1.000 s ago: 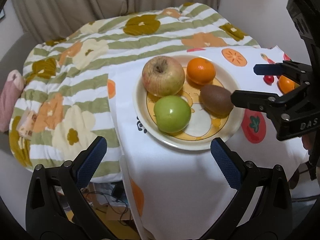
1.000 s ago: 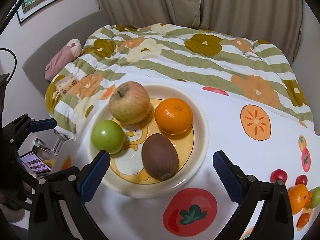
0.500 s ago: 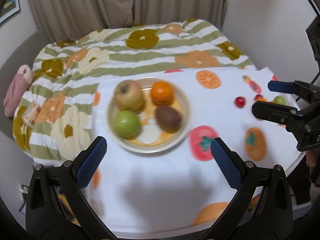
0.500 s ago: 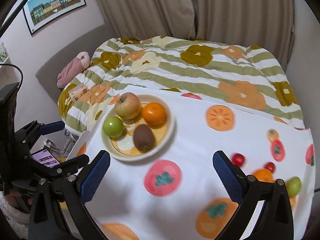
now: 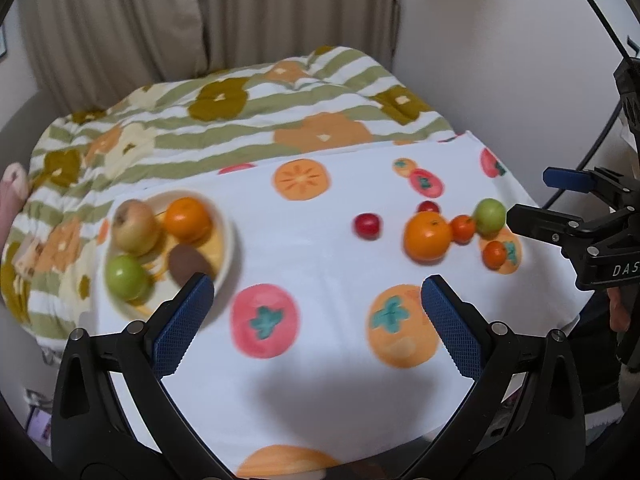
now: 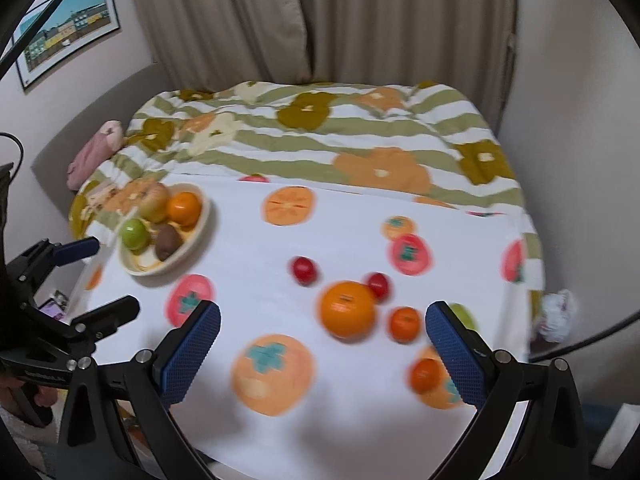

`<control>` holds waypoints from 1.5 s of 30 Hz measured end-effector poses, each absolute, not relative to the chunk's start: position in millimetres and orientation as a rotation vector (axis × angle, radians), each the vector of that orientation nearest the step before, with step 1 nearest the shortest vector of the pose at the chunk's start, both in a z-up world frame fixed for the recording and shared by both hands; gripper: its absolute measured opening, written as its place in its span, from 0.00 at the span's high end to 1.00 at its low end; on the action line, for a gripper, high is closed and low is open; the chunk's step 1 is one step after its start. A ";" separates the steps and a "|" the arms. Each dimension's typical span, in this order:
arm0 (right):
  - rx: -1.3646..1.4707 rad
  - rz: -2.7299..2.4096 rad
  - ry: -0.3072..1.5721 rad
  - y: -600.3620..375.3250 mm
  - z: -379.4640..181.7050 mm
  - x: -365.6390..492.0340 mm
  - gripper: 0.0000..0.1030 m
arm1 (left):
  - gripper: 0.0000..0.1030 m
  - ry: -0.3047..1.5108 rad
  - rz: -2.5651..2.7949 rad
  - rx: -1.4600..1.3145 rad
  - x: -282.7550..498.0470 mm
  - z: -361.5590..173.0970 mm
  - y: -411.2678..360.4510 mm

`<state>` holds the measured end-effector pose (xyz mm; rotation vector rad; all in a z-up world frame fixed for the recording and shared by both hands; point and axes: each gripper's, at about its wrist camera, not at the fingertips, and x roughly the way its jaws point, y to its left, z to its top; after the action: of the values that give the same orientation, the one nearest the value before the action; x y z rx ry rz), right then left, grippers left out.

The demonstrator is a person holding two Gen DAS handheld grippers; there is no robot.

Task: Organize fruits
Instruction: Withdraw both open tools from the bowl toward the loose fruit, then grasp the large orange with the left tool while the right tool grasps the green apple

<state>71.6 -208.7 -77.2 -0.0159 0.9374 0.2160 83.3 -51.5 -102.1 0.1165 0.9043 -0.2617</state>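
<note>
A cream plate (image 5: pixel 230 240) (image 6: pixel 202 216) at the table's left holds a pale apple (image 5: pixel 134 226), an orange (image 5: pixel 188 218), a green apple (image 5: pixel 126 276) and a brown kiwi (image 5: pixel 188 266). Loose fruit lies on the right: a big orange (image 5: pixel 426 236) (image 6: pixel 347 309), two red fruits (image 5: pixel 367 225) (image 6: pixel 304 270), small orange ones (image 6: pixel 405 323) and a green one (image 5: pixel 489 216). My left gripper (image 5: pixel 318 320) hangs open above the cloth, empty. My right gripper (image 6: pixel 323 354) is open and empty too, its fingers either side of the big orange, short of it.
A white cloth printed with persimmons and tomatoes (image 5: pixel 312 352) covers the table. A striped floral quilt (image 5: pixel 240 120) lies on a sofa behind, with a pink item (image 6: pixel 96 152) at its left end. Curtains and a framed picture (image 6: pixel 64 28) are on the wall.
Both grippers have pulled back from the plate and swung right. The plate now sits far left and the loose fruit on the right has come into view.
</note>
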 end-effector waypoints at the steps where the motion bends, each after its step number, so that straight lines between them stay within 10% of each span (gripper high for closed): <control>1: -0.016 0.208 0.937 -216.3 -77.5 70.2 0.00 | 0.00 0.902 -0.270 0.120 83.8 -102.8 -60.7; 26: -0.062 0.157 0.995 -316.9 -145.5 97.4 0.01 | 0.00 0.907 -0.393 0.284 134.2 -189.1 -191.7; 45: -0.186 0.232 1.070 -303.7 -193.9 119.2 0.28 | 0.20 0.972 -0.428 0.333 155.3 -229.4 -217.2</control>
<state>119.2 -303.7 -193.9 -0.1858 1.0696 0.2325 155.3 -217.2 -229.4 0.3333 0.9718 -0.4278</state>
